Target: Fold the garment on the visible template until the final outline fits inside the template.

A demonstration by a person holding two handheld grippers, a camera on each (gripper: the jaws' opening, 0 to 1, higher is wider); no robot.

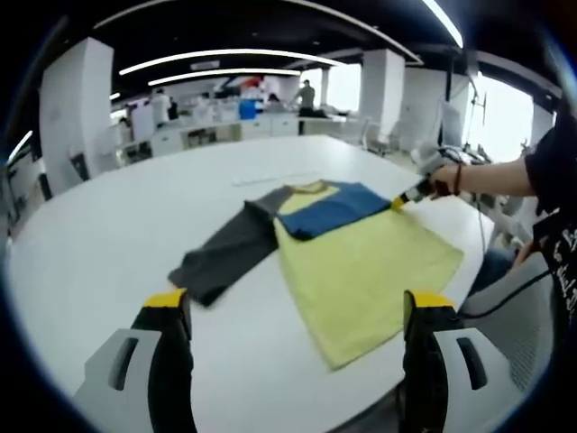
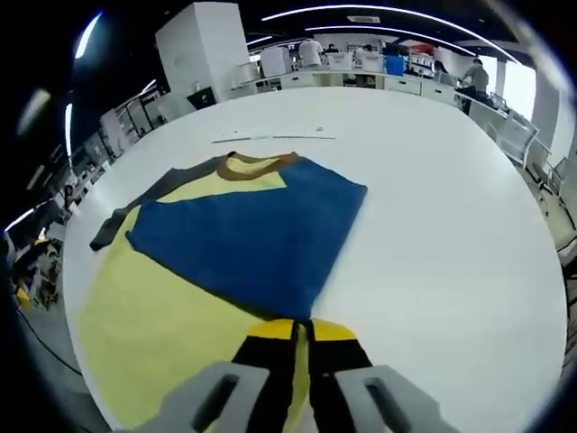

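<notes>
A yellow shirt [image 1: 361, 266] lies flat on a white table [image 1: 99, 244], its blue sleeve [image 1: 338, 209] folded across the chest and its dark grey sleeve [image 1: 225, 253] spread out to the side. The left gripper [image 1: 302, 311] hangs above the table's near edge, jaws wide apart, holding nothing, short of the shirt. The right gripper [image 2: 302, 329] has its jaws pinched together on the edge of the blue sleeve [image 2: 248, 234], just over the yellow body [image 2: 153, 334]. A person's hand [image 1: 444, 185] grips that tool at the table's far side.
</notes>
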